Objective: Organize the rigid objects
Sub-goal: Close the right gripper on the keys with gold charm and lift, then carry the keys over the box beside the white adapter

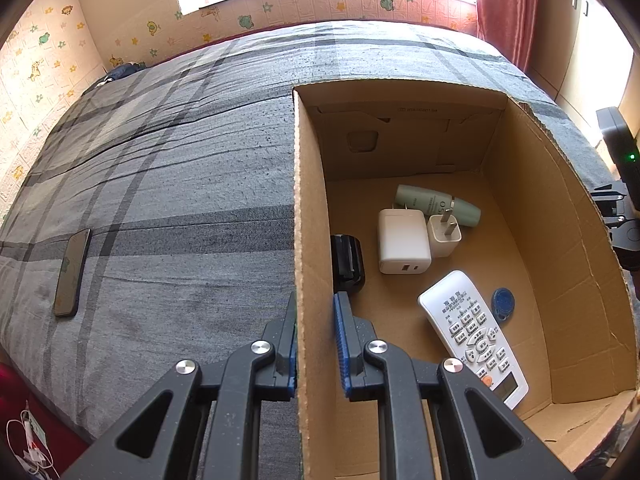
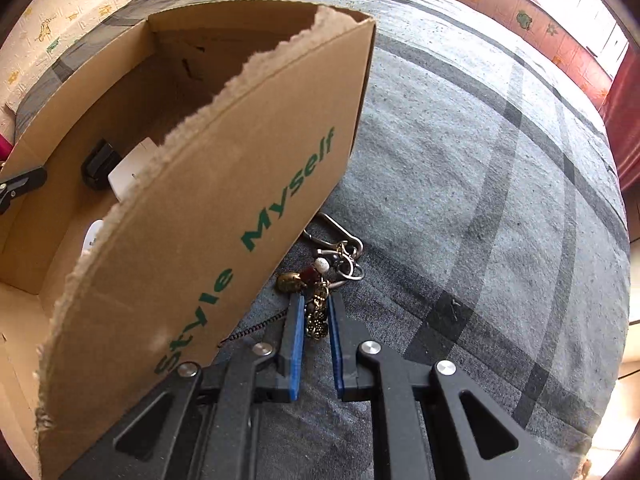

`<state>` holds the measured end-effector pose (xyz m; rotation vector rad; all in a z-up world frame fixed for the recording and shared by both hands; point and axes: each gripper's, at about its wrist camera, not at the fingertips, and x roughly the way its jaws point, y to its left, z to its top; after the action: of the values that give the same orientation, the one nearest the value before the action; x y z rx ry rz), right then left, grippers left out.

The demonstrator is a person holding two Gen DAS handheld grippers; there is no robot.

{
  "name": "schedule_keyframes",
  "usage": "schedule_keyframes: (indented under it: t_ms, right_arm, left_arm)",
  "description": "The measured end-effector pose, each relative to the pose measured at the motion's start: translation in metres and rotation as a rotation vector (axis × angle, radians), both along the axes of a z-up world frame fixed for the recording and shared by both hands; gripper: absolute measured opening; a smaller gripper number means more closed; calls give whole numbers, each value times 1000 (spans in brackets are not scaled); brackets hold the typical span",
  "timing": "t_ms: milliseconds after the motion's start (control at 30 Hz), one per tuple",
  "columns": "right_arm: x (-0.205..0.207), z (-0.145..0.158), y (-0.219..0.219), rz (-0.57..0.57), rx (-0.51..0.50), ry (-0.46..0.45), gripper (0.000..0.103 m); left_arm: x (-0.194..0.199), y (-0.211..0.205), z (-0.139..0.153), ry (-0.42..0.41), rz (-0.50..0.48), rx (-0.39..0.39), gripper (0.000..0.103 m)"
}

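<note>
A cardboard box (image 1: 308,208) stands on a grey plaid bed. My left gripper (image 1: 315,300) is shut on its left wall. Inside lie a white remote (image 1: 468,328), a large white charger (image 1: 402,240), a small white plug (image 1: 443,234), a green tube (image 1: 432,202), a black device (image 1: 347,260) and a blue tag (image 1: 502,302). My right gripper (image 2: 316,306) straddles a brass keychain with beads and rings (image 2: 320,280) on the bed beside the box's outer wall (image 2: 224,216); its fingers lie close on both sides of the charm, and I cannot tell if they pinch it.
A dark phone (image 1: 72,272) lies on the bed at the left. Bed fabric (image 2: 480,200) stretches to the right of the box. White cables (image 1: 30,436) lie on the floor at lower left. A wall and a window lie beyond the bed.
</note>
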<state>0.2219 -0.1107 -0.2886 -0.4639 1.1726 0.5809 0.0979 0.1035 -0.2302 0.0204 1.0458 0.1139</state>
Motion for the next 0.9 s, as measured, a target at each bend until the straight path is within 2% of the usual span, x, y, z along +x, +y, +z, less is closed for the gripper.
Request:
schedule_keyframes:
  t_ms: [567,900]
  right_arm:
    - [-22,60,-15,-78,13,-63,11]
    - [-29,107,-23,-100,34,-121,11]
  left_arm:
    - [-2,0,1,-6,-3,-4,17]
    - [-2,0,2,-7,-4,-7,17]
